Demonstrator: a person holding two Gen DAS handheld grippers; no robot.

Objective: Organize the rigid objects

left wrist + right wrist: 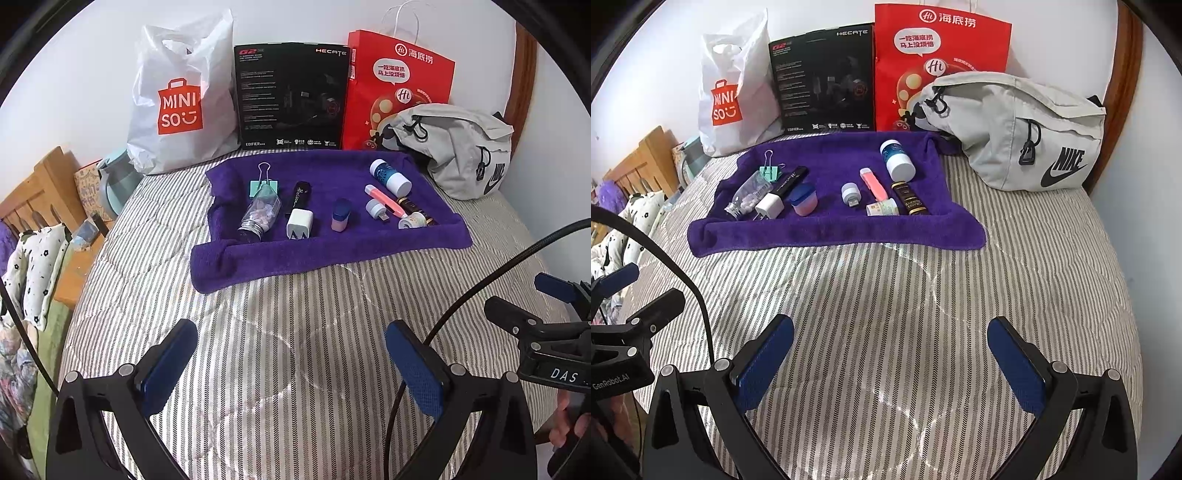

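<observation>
Grippers first: your left gripper (291,363) hovers low over the grey-and-white striped quilt (280,332), blue-padded jaws spread wide and nothing between them. Your right gripper (890,363) matches it, gaping just as wide, empty, well short of the goods.

Everything you need lies on the purple terry towel (827,230) near the wall. On its left side, a mint-green binder clip (771,170) sits just behind a clear plastic bottle with a silver cap (746,197), lying on its side; what's inside is too small to make out. Beside that, a black marker pen (792,179) with a white wall charger plug (769,207) right at its near end, partly covering it. Next comes a small pink jar with a blue lid (804,200). Further right, a little white USB light (849,194), a pink-and-white tube (873,184), a white-capped teal bottle (897,159) and a dark brown tube with gold lettering (911,199). A small white roll (882,208) lies at the pink tube's near end; its label is unreadable.

Behind the towel stand a white plastic shopping bag (173,99), a black headset box (291,96) and a red paper carrier bag (399,85), its lower corner hidden by a grey fabric waist bag (1019,129).
</observation>
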